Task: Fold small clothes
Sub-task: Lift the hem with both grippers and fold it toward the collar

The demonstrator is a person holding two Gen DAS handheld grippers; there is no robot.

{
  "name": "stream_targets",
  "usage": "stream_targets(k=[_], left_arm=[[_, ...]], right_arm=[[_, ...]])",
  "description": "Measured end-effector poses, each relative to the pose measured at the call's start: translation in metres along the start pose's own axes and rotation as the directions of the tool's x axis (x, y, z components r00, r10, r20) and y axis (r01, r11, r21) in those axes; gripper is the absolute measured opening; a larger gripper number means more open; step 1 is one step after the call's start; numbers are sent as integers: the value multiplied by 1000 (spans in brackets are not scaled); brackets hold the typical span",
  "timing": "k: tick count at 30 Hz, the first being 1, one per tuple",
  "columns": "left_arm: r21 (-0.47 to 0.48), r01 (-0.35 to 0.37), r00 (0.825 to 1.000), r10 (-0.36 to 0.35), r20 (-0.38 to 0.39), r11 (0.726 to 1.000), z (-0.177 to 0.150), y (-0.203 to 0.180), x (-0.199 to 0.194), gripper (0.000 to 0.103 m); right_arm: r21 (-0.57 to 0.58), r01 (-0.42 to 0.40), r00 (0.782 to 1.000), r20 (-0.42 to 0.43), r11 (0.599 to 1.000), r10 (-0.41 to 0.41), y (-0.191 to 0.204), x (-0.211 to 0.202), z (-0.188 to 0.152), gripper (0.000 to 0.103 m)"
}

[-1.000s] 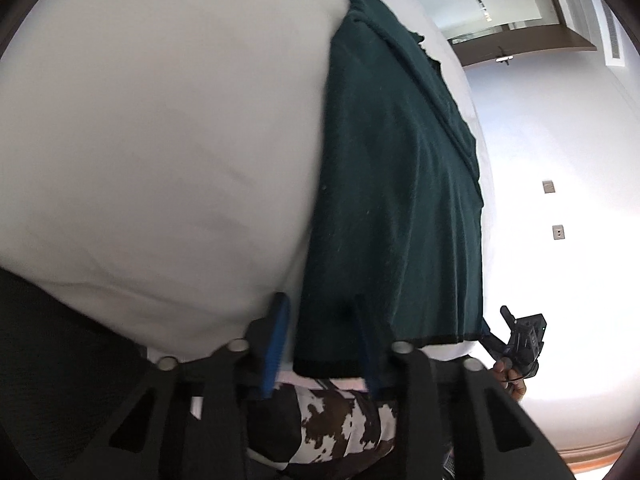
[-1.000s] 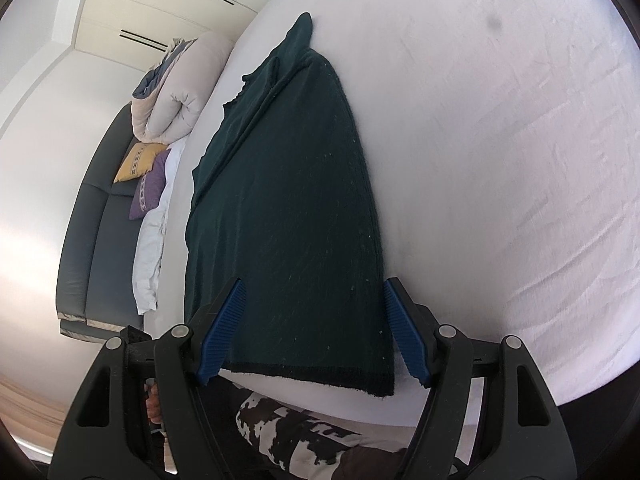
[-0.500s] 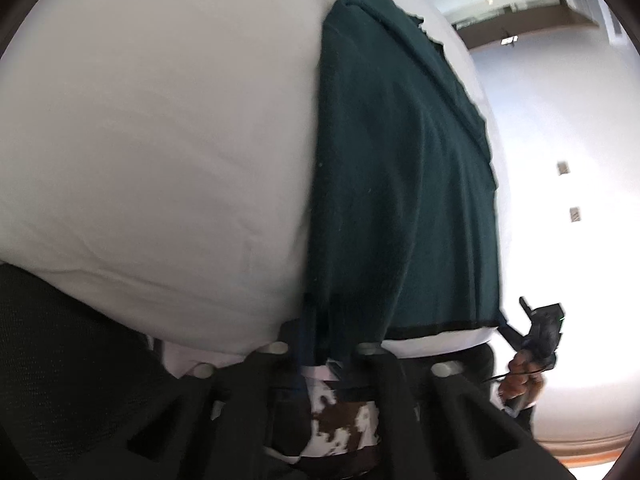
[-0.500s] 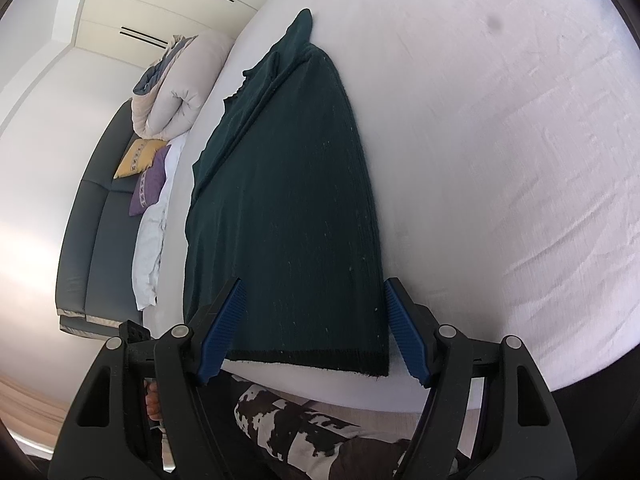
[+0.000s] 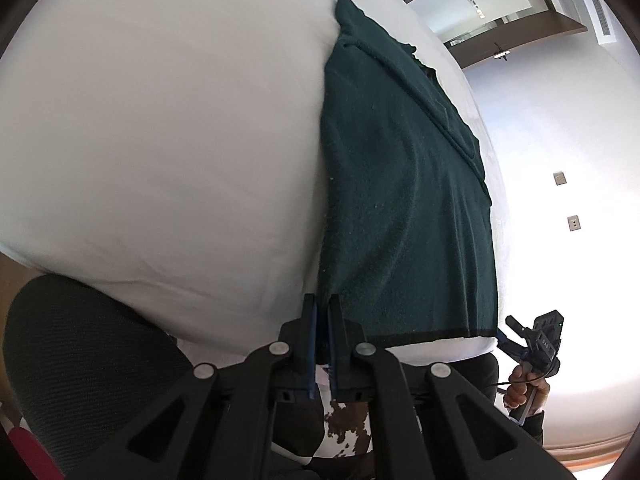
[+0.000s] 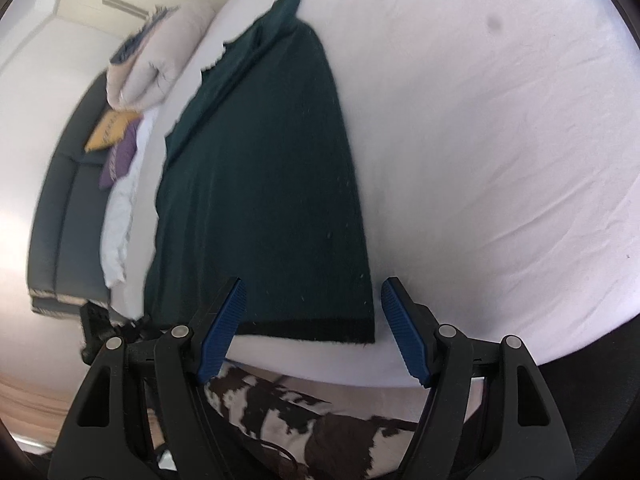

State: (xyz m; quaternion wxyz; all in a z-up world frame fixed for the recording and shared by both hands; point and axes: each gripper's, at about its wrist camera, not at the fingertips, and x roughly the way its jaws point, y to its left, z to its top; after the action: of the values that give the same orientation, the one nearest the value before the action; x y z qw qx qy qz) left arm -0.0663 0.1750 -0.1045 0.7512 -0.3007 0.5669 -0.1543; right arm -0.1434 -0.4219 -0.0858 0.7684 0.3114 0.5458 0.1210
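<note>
A dark green knitted garment (image 5: pixel 404 208) lies flat and lengthwise on the white bed (image 5: pixel 160 140), its black hem towards me. My left gripper (image 5: pixel 322 312) is shut on the hem's near left corner at the bed's edge. In the right wrist view the same garment (image 6: pixel 264 184) fills the middle. My right gripper (image 6: pixel 313 286) stands open, its blue pads (image 6: pixel 224 328) either side of the hem's near right corner, without pressing on it. The right gripper (image 5: pixel 538 340) also shows small at the lower right of the left wrist view, held by a hand.
A black mesh chair back (image 5: pixel 80 352) stands at the bed's near left. Beyond the bed's left side are a dark sofa (image 6: pixel 60 220) with yellow and purple cushions and a rolled duvet (image 6: pixel 160 60). Cow-print trousers (image 6: pixel 280 404) show below the grippers.
The left gripper's jaws have closed onto the garment's near left hem corner. The right gripper has stayed open over the other corner, with its view tilted slightly.
</note>
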Motion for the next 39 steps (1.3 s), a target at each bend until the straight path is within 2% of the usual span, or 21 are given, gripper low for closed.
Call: stream_targets(k=[2,3,6,8,10,14,18,23,26,29,32,36,39], left_arm=[[-4,1,1000,-1,1,1000,-2,0,2,4],[-6,4,1000,-4,1,1000,-2,1,3,4],[-14,18,1000,-18,7,1000,-3,4,1,4],[-17,33,999,-33,11,999,-3,6,-3,4],[-18,46,999,-46,14,999,-3,7,-5,4],[-33,104,994,-103,26,994,-2,4,-9,4],[-52,198,978,-194,70,979,4,-1,-20,3],[-52,308,942,-297,155,950,29,-14,-41,3],[-45,356,918,-340,203,934,50,-22,-51,3],[-26,383,899,-366,240,923,75,-34,-56,3],[-13,394,887,-377,266,919,102,-44,-55,3],[-43,425,869,-394,299,904,142,-45,-47,3],[-64,423,868,-384,315,904,172,-47,-32,3]], right_arm=[[-10,12,1000,-12,1000,-12,2,2,-1,68],[-9,12,1000,-17,1000,-12,2,2,0,63],[2,7,999,-42,1000,-7,-1,4,2,34],[2,20,999,-50,1000,-20,-5,4,0,24],[3,17,998,-53,1000,-16,-6,3,-1,10],[-32,1,998,-55,999,-3,1,-2,-2,7],[-36,-65,998,-16,997,65,10,-12,6,6],[-17,-178,982,68,984,179,25,-27,37,6],[-34,-224,969,96,974,226,41,-29,61,6],[-62,-229,963,132,972,235,60,-28,94,6],[-75,-223,959,162,972,232,76,-22,129,6],[-70,-207,953,211,976,218,93,-10,182,6],[-60,-192,948,245,980,201,100,3,222,6]])
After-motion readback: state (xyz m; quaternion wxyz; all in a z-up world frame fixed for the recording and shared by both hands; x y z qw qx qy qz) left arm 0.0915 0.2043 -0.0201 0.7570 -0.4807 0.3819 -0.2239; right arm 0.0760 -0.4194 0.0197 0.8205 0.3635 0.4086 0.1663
